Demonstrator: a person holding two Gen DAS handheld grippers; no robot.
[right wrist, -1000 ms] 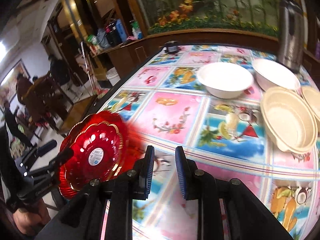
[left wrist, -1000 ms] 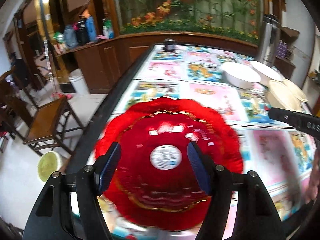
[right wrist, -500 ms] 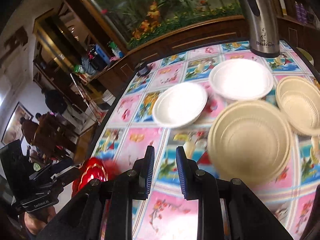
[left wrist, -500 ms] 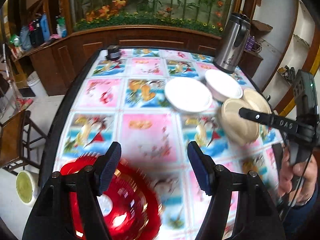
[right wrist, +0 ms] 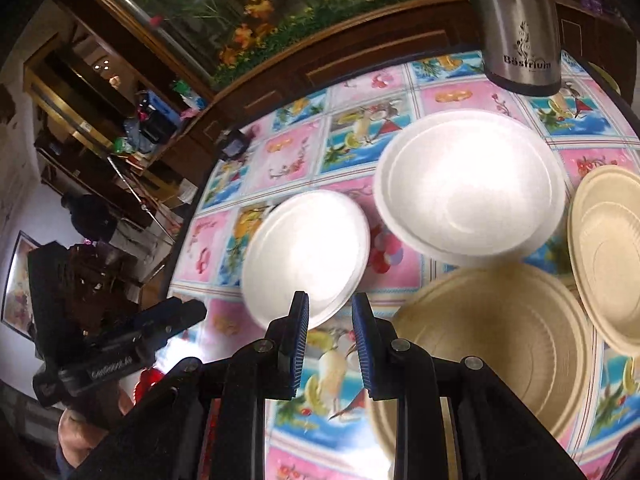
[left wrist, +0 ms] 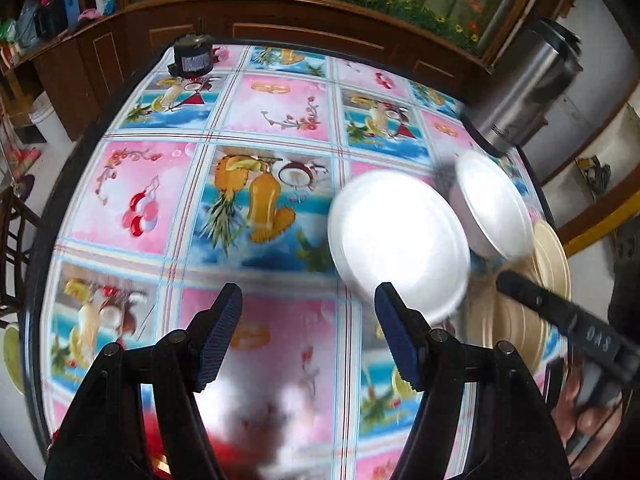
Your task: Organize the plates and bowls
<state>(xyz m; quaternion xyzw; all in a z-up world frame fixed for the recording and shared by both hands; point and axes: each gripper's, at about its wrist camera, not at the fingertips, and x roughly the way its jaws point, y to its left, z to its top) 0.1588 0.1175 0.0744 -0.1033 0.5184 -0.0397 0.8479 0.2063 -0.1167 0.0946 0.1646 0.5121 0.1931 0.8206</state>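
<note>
Two white bowls stand on the patterned table: a smaller one (left wrist: 400,236) (right wrist: 306,252) and a larger one (left wrist: 494,204) (right wrist: 470,188). Two beige bowls sit to their right, a near one (right wrist: 492,344) (left wrist: 504,328) and a far one (right wrist: 608,252) (left wrist: 554,252). A red plate (left wrist: 240,452) (right wrist: 150,380) lies blurred at the table's near edge, below my left gripper. My left gripper (left wrist: 308,336) is open wide and empty, left of the smaller white bowl. My right gripper (right wrist: 330,344) is narrowly open and empty, above the near rim of the smaller white bowl.
A steel thermos (right wrist: 516,20) (left wrist: 524,84) stands at the far right of the table. A small dark jar (left wrist: 192,58) (right wrist: 236,144) sits at the far left corner. Wooden cabinets and a planter run behind the table. A chair (left wrist: 12,240) is at the left.
Both grippers moved forward and right over the table towards the bowls. The red plate has slid out of the left gripper's view to the bottom edge. Both stay empty.
</note>
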